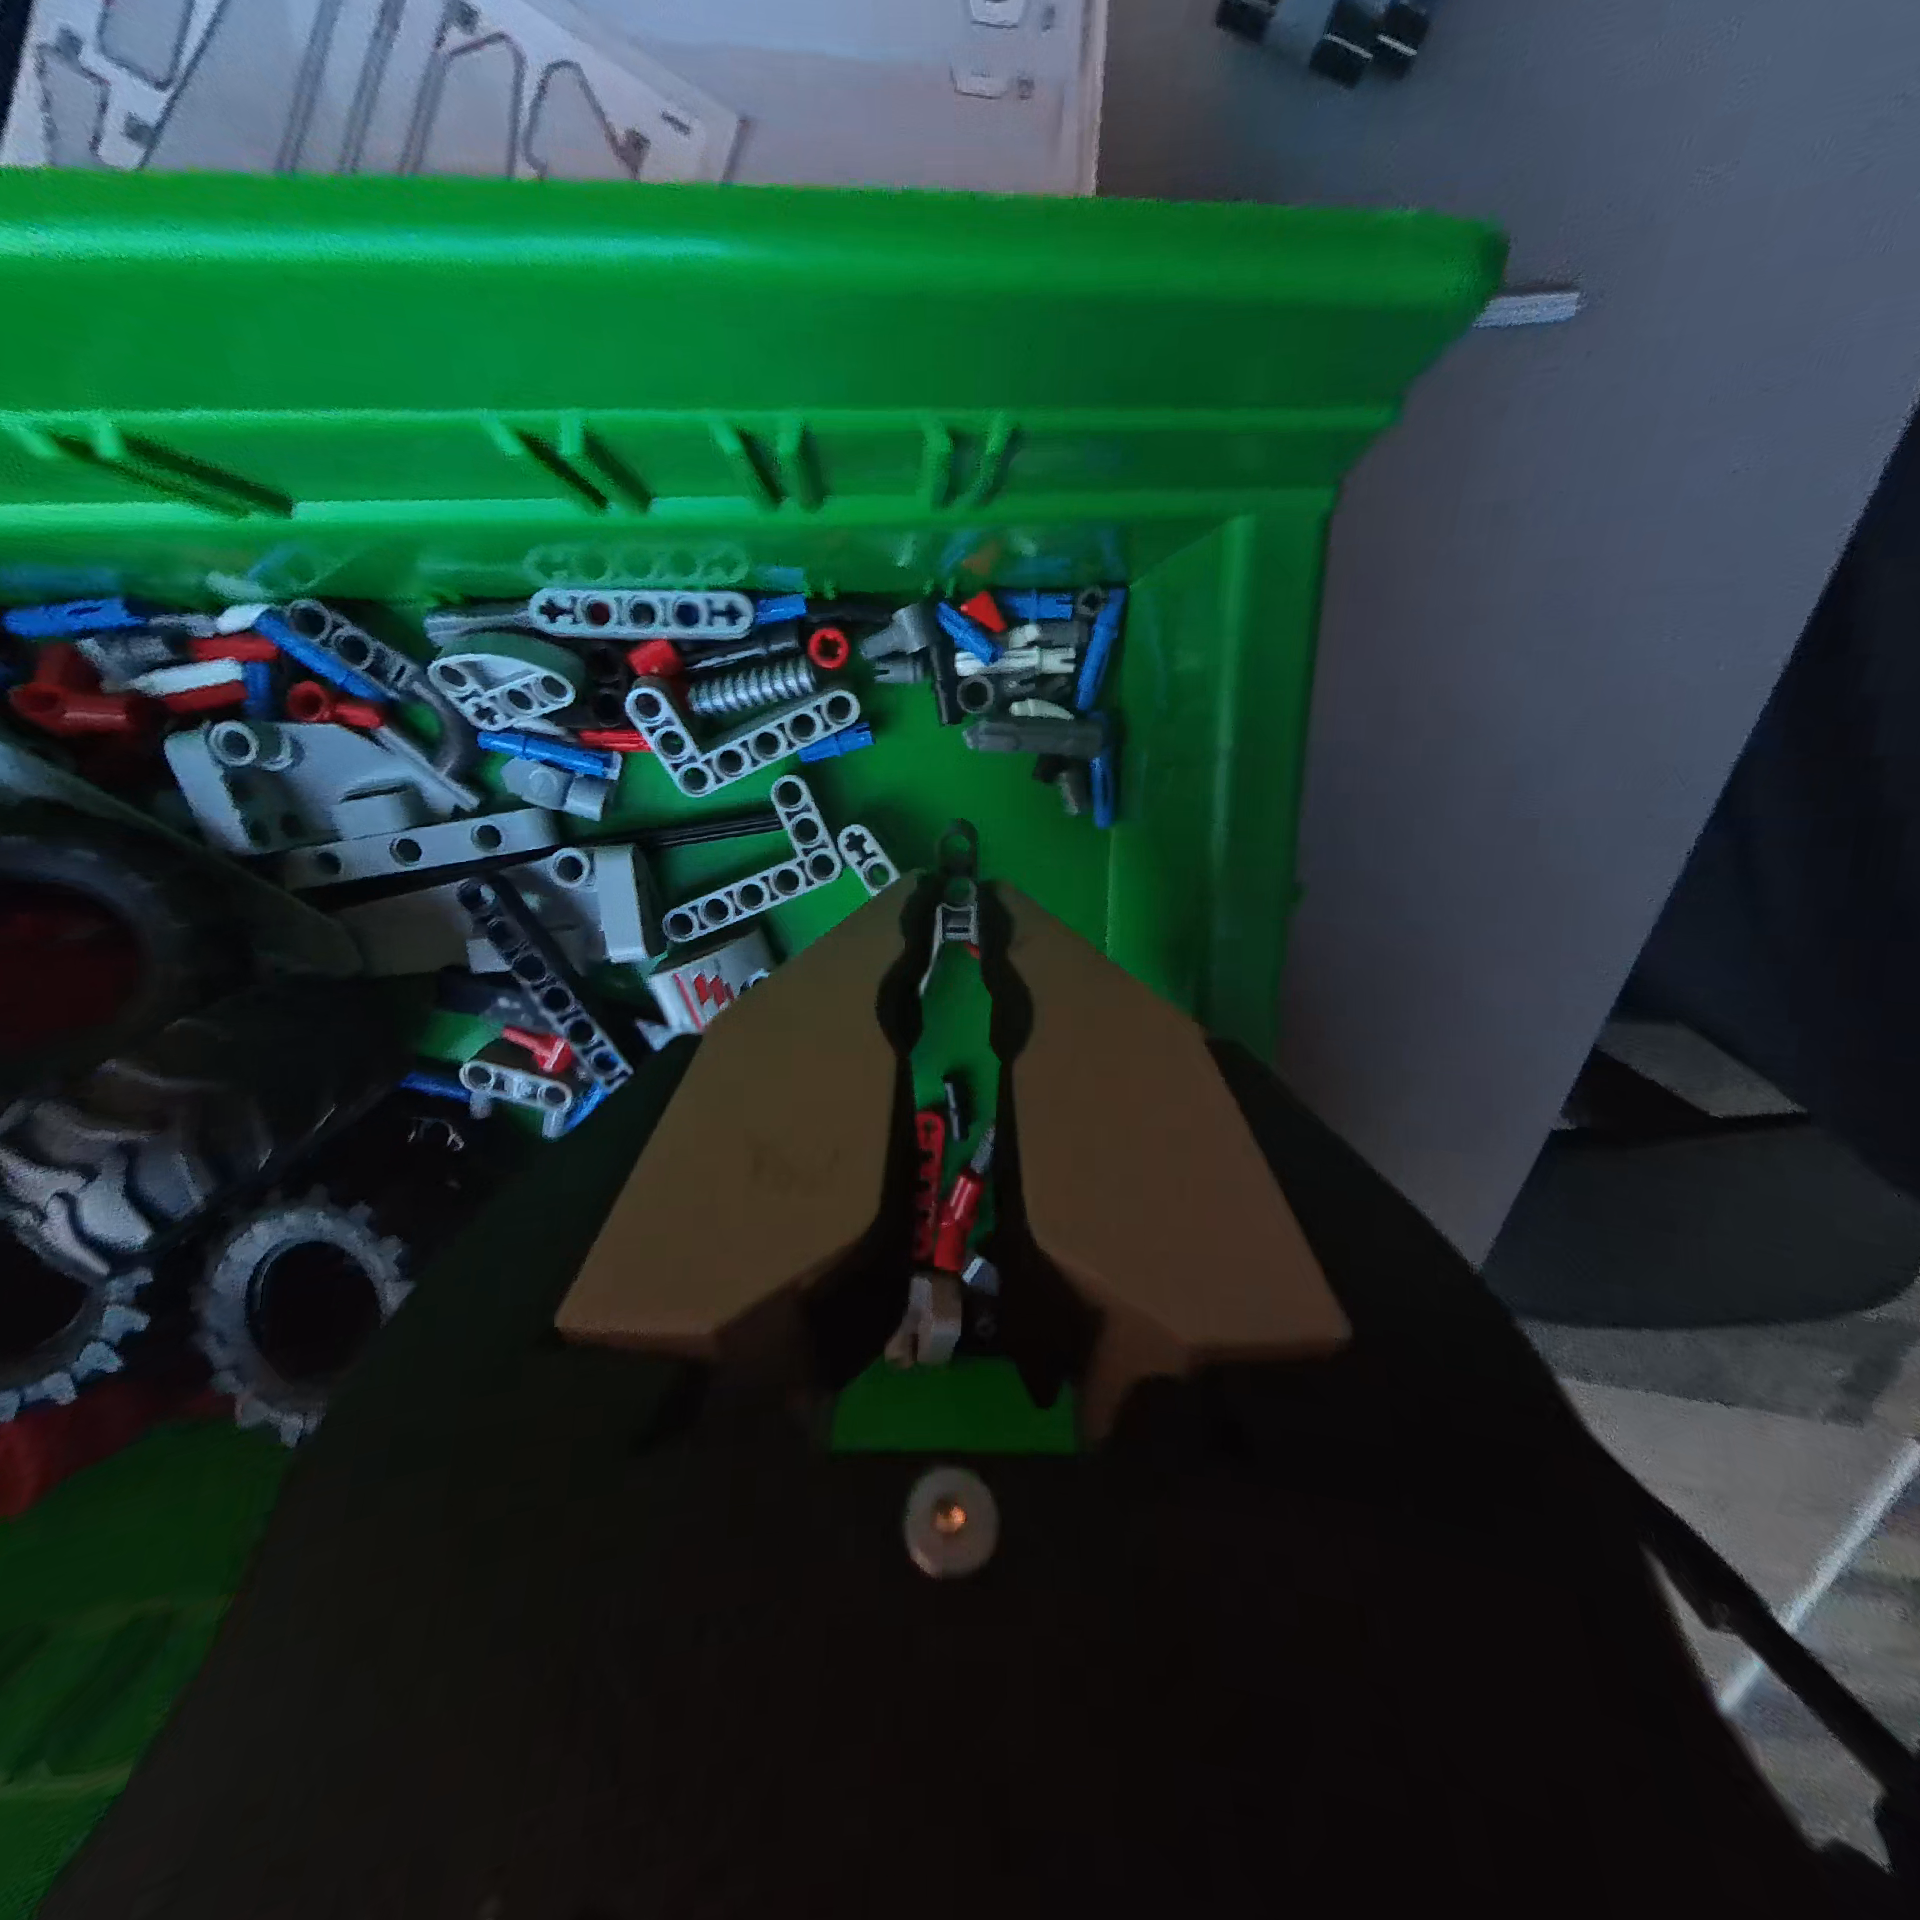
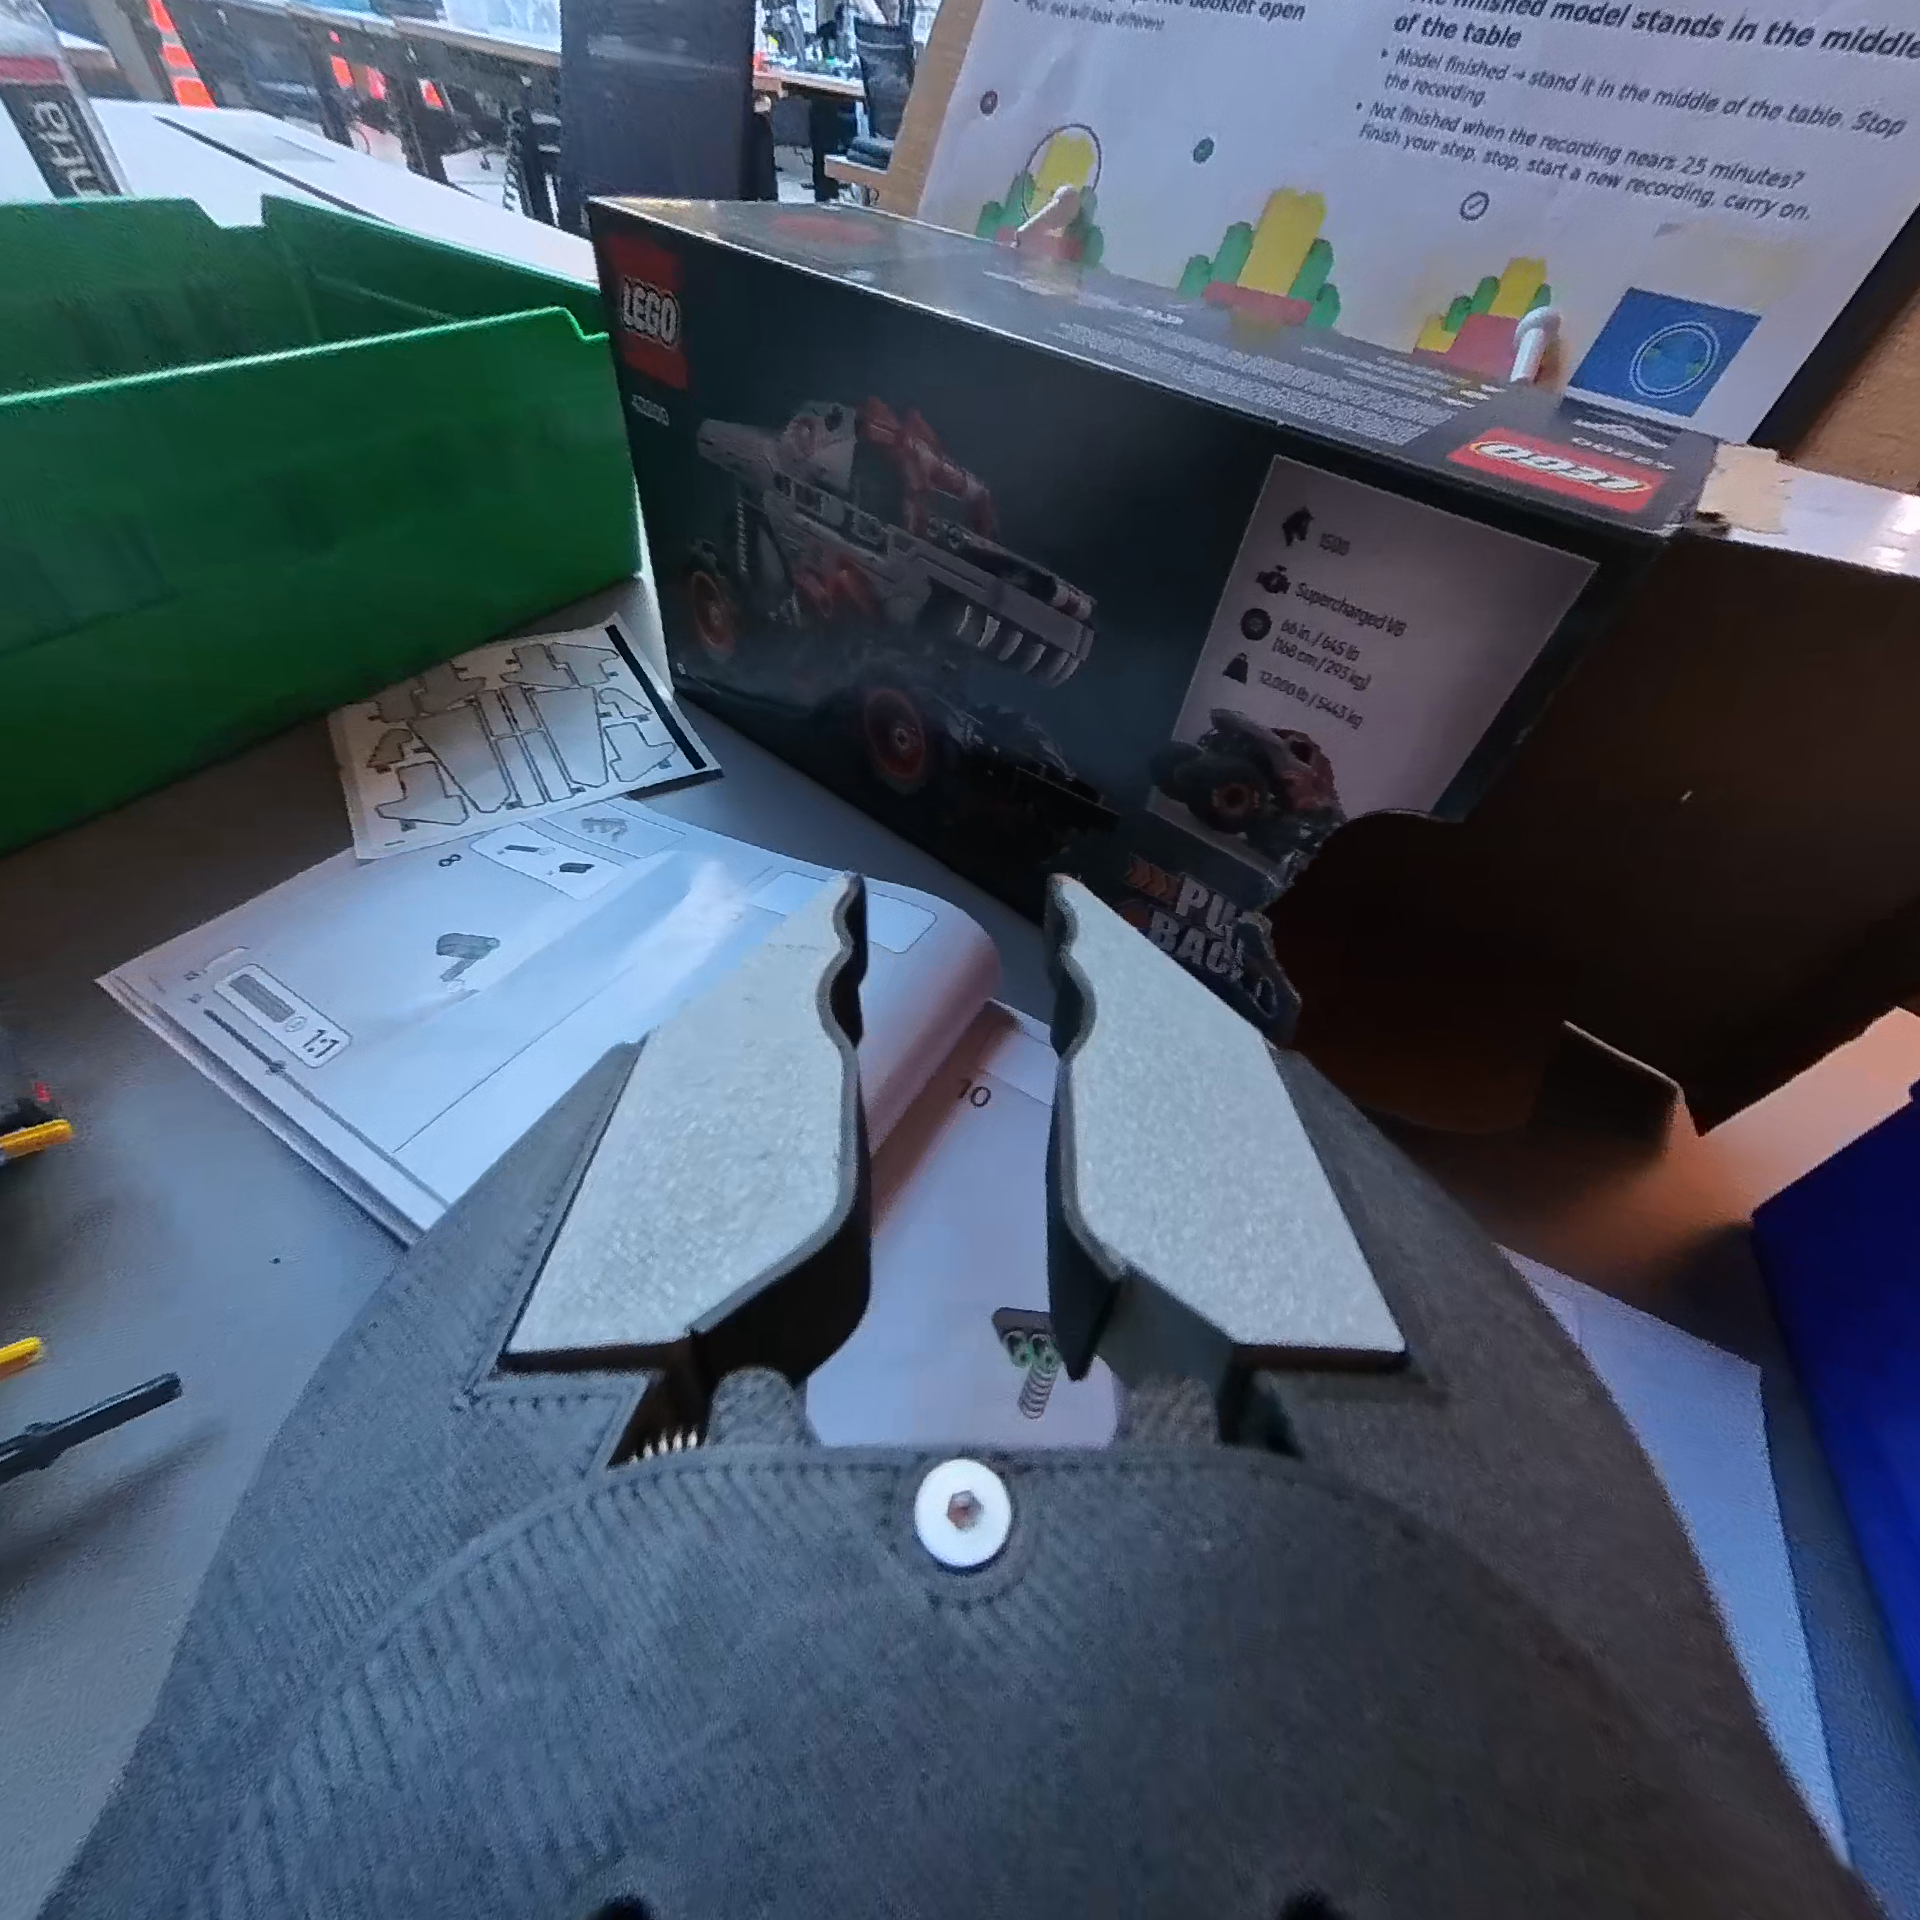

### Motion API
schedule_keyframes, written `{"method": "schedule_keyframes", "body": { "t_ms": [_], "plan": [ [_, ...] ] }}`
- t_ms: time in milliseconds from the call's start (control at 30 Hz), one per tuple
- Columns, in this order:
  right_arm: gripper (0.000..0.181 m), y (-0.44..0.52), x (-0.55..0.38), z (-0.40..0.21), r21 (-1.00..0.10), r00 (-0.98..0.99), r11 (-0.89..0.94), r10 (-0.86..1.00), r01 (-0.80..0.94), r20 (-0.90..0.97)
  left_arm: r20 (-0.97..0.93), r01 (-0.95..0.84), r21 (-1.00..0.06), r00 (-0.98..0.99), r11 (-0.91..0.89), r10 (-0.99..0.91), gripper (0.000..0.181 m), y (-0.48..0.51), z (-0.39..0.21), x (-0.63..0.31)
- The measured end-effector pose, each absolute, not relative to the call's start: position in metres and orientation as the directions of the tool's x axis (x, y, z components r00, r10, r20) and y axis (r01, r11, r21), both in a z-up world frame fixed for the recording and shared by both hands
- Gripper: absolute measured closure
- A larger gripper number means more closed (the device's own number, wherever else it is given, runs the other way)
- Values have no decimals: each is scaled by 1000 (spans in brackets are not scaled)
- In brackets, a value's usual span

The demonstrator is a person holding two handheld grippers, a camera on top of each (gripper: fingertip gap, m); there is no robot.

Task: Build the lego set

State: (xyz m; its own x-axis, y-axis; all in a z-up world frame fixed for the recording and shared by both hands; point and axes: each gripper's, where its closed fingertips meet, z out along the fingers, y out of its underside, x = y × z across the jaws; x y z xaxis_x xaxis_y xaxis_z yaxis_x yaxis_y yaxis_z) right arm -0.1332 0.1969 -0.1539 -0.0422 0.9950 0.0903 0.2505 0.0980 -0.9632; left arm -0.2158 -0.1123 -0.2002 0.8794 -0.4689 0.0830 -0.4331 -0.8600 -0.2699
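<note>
A green bin (image 1: 727, 312) holds several loose Technic pieces: grey L-beams (image 1: 748, 738), a spring (image 1: 753, 681), blue and red pins, and black tyres (image 1: 104, 1195) at the left. My left gripper (image 1: 956, 883) hangs over the bin's right end. Its tan fingers are nearly together on a small black piece (image 1: 958, 840) with a ring end that sticks out past the tips. My right gripper (image 2: 956, 904) is open and empty, just above the open instruction booklet (image 2: 468, 997) on the table. The set's box (image 2: 1039, 571) stands upright right behind the booklet.
The green bin (image 2: 260, 468) stands at the left of the right wrist view, with a sticker sheet (image 2: 520, 727) beside it. A blue object (image 2: 1860, 1351) is at the right edge. A black axle (image 2: 83, 1423) and yellow pieces (image 2: 21, 1138) lie at the left. A printed sheet (image 2: 1403, 156) stands behind the box. Some 35 cm of space lies between my two pairs of fingers. My left tips are about 25 cm from the black axle (image 2: 83, 1423), my right tips only 15 cm.
</note>
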Motion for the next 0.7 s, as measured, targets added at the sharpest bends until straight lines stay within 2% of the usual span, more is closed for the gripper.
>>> {"method": "schedule_keyframes", "body": {
  "t_ms": [100, 167, 267, 333, 467, 600, 700],
  "plan": [
    [150, 195, -131, -150, -968, -50, 88, 996, 235, 79, 49, -402, -306, 898, -863, -436, 175, -109, -189, -219],
    [150, 188, -130, -142, -974, -95, 96, 992, 207, 77, 56, -372, -383, 904, -845, -423, 176, -100, -171, -211],
    [149, 162, -123, -125, -976, -222, 161, 967, 148, 126, 272, -198, -572, 869, -796, -412, 176, -79, -124, -166],
    [148, 136, -113, -104, -975, -323, 212, 929, 69, 179, 471, -53, -646, 757, -761, -453, 176, -69, -87, -131],
    [155, 57, -71, -67, -958, -596, 272, 755, -93, 272, 664, 6, -617, 540, -787, -516, 175, -67, -60, -80],
    [156, -6, -32, -55, -906, -703, 347, 580, -242, 410, 743, -59, -540, 436, -840, -508, 175, -61, -70, -38],
    [160, -31, -15, -57, -855, -702, 403, 504, -325, 504, 780, -97, -486, 399, -869, -481, 175, -54, -80, -16]
  ]
}}
